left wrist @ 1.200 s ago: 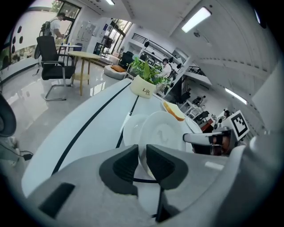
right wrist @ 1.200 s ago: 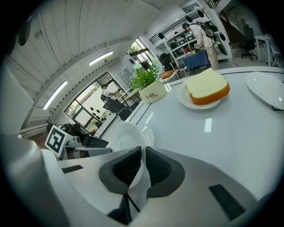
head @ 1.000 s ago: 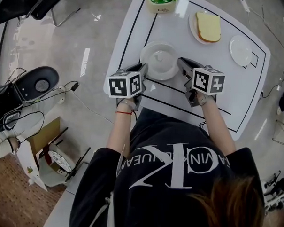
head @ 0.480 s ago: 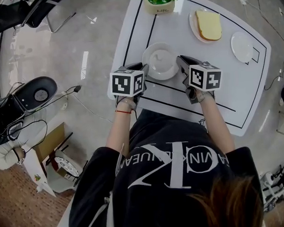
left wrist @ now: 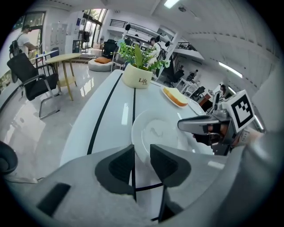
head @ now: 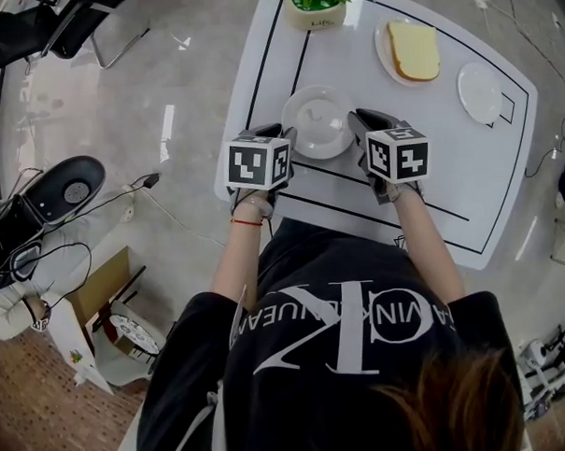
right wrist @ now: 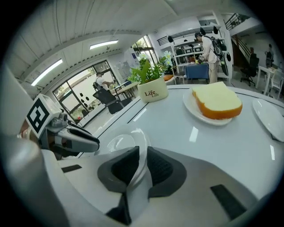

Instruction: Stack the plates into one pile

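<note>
a: three plates in the head view: near plate (head: 317,123) at the tabletop's (head: 429,167) near edge, bread plate (head: 383,52) far edge, empty plate (head: 480,93) right edge.
b: gripper views add: left gripper (left wrist: 142,147), right gripper (right wrist: 142,150) just opening, narrow, near plate's rim between.

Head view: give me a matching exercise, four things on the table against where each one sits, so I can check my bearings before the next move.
Things
1. plant pot
2. slice of bread
3. empty plate
4. middle plate

Places
A. between the left gripper and the right gripper
B. lying on a plate of its own
C. at the table's far edge
D. alone near the table's right edge

Pairs: 1-C, 2-B, 3-D, 4-A.

Both grippers' jaws have just been opening, with the middle plate's rim between them.
</note>
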Action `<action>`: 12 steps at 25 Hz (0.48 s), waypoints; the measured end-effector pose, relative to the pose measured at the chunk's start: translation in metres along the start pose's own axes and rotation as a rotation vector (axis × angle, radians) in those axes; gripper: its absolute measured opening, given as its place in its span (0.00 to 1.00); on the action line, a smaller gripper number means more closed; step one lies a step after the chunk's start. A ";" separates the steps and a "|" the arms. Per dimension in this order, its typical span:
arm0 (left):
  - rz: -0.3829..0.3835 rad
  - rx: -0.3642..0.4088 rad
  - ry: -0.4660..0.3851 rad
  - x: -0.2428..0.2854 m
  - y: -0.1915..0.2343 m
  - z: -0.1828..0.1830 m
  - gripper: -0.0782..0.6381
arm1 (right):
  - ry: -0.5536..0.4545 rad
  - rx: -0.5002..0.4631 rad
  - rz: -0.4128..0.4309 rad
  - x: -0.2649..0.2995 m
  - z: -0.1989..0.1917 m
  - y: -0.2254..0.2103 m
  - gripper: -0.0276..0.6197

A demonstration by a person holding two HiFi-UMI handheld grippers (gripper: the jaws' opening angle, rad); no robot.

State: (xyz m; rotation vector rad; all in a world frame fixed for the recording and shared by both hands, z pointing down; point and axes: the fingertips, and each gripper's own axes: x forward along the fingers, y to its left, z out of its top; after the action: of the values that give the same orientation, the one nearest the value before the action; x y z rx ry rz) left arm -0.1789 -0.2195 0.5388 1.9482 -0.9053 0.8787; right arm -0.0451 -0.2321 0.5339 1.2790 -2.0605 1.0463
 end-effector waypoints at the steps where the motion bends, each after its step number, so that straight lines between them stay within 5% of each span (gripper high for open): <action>1: -0.001 0.001 0.000 -0.001 -0.001 0.000 0.29 | 0.002 -0.016 -0.005 0.000 0.000 0.001 0.13; 12: 0.003 0.102 -0.040 -0.007 -0.014 0.021 0.32 | -0.067 -0.014 -0.023 -0.016 0.008 -0.006 0.17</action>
State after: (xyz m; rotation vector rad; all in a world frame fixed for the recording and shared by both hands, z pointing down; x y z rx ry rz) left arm -0.1659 -0.2297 0.5193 2.0588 -0.9028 0.9062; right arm -0.0329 -0.2320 0.5199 1.3443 -2.0941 0.9895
